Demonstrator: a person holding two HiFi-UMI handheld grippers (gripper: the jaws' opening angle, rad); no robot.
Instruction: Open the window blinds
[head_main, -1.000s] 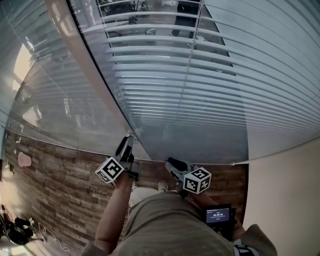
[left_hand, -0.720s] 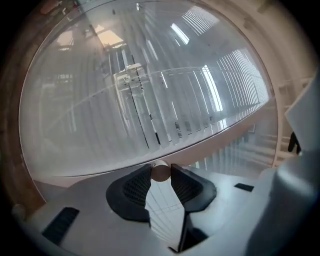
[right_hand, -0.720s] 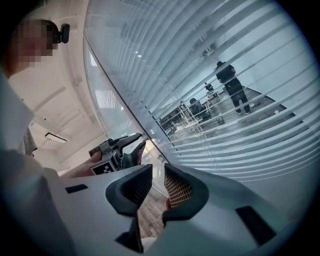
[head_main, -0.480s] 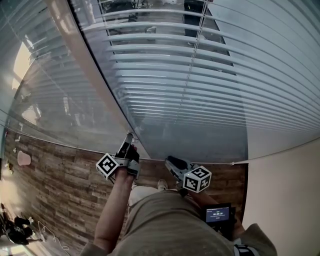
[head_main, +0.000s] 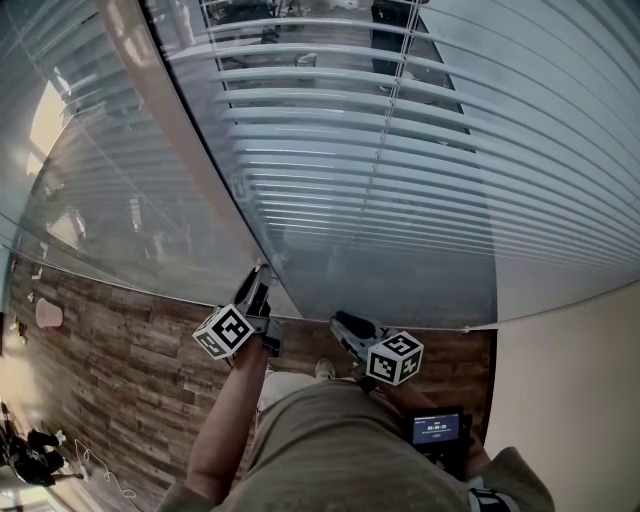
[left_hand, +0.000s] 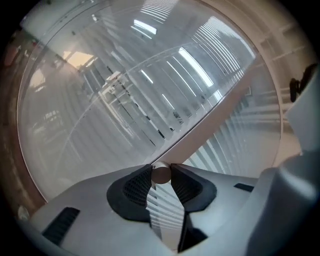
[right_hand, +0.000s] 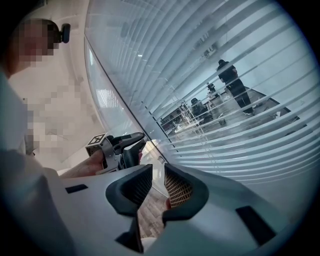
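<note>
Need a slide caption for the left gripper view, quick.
Left tongs clamped on the round wand seen end-on, with the slatted blinds behind.

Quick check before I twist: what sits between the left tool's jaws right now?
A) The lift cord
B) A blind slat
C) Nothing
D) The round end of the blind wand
D: the left gripper view shows the left tool with its jaws pressed on both sides of the wand, whose round end faces the camera.
</note>
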